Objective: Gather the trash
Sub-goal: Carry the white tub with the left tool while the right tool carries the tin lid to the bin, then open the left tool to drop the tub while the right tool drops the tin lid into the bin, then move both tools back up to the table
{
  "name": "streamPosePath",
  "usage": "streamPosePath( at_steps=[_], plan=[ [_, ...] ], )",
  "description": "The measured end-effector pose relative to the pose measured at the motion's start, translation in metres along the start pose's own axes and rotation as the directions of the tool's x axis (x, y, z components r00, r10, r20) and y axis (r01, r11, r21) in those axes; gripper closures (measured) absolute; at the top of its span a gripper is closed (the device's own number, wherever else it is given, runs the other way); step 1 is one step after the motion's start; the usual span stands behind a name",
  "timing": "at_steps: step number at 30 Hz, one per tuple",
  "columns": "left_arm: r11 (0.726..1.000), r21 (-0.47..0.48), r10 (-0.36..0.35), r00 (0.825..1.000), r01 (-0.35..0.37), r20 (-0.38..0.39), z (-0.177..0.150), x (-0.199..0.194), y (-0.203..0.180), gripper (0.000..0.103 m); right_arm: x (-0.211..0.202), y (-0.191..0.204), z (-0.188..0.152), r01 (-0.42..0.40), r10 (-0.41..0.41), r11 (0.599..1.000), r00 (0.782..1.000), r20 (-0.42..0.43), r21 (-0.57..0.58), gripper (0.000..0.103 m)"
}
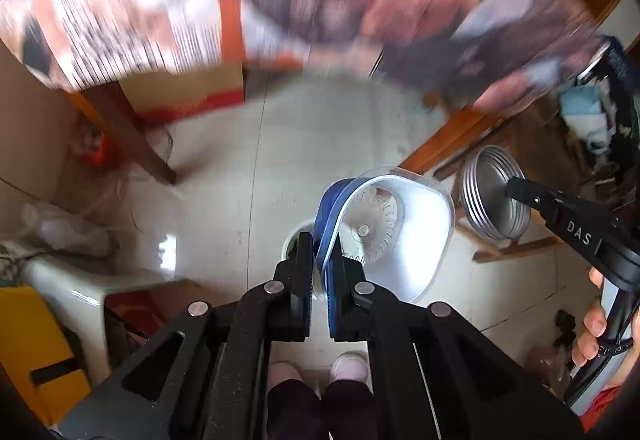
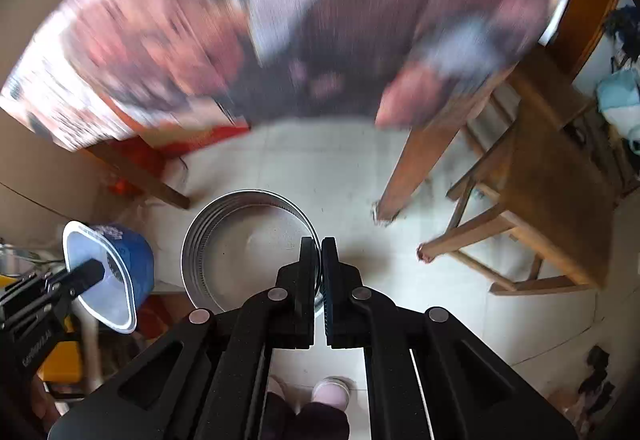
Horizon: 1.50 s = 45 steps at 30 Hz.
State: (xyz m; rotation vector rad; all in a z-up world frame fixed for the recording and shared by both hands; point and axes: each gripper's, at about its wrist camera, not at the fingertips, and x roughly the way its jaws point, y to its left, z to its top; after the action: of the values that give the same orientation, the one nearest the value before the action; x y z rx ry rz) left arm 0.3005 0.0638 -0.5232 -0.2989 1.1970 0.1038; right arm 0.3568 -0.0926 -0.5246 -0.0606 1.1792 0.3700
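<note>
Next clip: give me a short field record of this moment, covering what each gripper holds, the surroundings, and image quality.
left gripper: shut on the rim of a blue plastic cup, empty, clear-rimmed
right gripper: shut on the edge of a round metal tin, empty
height: both items held above the white tiled floor
nearby: wooden stool; table leg
person: shoes visible below the jaws
image quality: upper part of both views motion-blurred, contents unreadable

pale tiled floor (image 2: 320, 168): wooden table legs (image 2: 416, 168), wooden stool (image 2: 552, 200), person's slippered feet (image 1: 352, 366) on it.
</note>
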Motion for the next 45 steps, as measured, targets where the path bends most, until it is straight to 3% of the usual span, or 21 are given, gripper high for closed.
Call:
streamPosePath(
  at_steps=[7,8,10,14,18,19,21,25,30,34,41,45],
  plan=[
    [0.999,-0.046,0.015,0.996,-0.019,-0.092,-0.032,0.102,0.029,0.099,0.114,0.005,-0.033,-0.065,0.064,0.998,0.995,-0.078,-0.008,0.097],
    [0.999,-0.045,0.016,0.995,-0.021,-0.098,-0.036,0.111,0.031,0.099,0.123,0.005,-0.035,-0.077,0.076,0.997,0.992,-0.097,-0.006,0.092],
    [0.999,-0.042,0.023,0.992,-0.029,-0.121,-0.044,0.140,0.037,0.099,0.159,0.007,-0.047,-0.116,0.116,0.993,0.978,-0.176,0.011,0.056],
    [0.999,-0.053,-0.001,0.988,-0.007,-0.157,-0.053,0.180,0.037,0.099,0.186,0.000,-0.061,-0.135,0.143,0.989,0.966,-0.216,0.054,0.055],
    [0.997,-0.056,-0.061,0.980,0.052,-0.190,-0.052,0.206,0.025,0.098,0.185,-0.012,-0.070,-0.101,0.112,0.993,0.967,-0.228,0.055,0.055],
    [0.996,-0.061,-0.078,0.977,0.067,-0.201,-0.052,0.210,0.022,0.094,0.184,-0.014,-0.070,-0.096,0.106,0.994,0.968,-0.227,0.053,0.055],
    [0.992,-0.070,-0.122,0.960,0.108,-0.253,-0.054,0.226,0.014,0.058,0.175,-0.020,-0.069,-0.082,0.092,0.995,0.971,-0.223,0.053,0.055],
    [0.998,-0.017,-0.065,0.948,0.062,-0.312,-0.056,0.232,0.001,0.054,0.161,-0.026,-0.066,-0.064,0.075,0.996,0.973,-0.217,0.058,0.055],
    [0.999,0.017,-0.043,0.959,0.050,-0.280,-0.045,0.179,-0.009,0.054,0.117,-0.025,-0.050,-0.074,0.085,0.995,0.980,-0.181,0.066,0.055],
    [0.999,0.041,-0.022,0.974,0.033,-0.227,-0.025,0.104,-0.017,0.054,0.066,-0.018,-0.033,-0.076,0.082,0.996,0.986,-0.146,0.047,0.055],
    [0.996,0.081,-0.021,0.997,0.027,-0.068,0.014,-0.072,-0.048,0.054,-0.085,-0.003,0.006,-0.117,0.117,0.993,0.992,-0.043,-0.010,0.055],
    [0.998,0.065,-0.028,0.996,0.023,0.079,0.027,-0.186,-0.068,0.054,-0.182,0.008,0.021,-0.134,0.139,0.988,0.988,0.066,-0.076,0.055]
  ],
)
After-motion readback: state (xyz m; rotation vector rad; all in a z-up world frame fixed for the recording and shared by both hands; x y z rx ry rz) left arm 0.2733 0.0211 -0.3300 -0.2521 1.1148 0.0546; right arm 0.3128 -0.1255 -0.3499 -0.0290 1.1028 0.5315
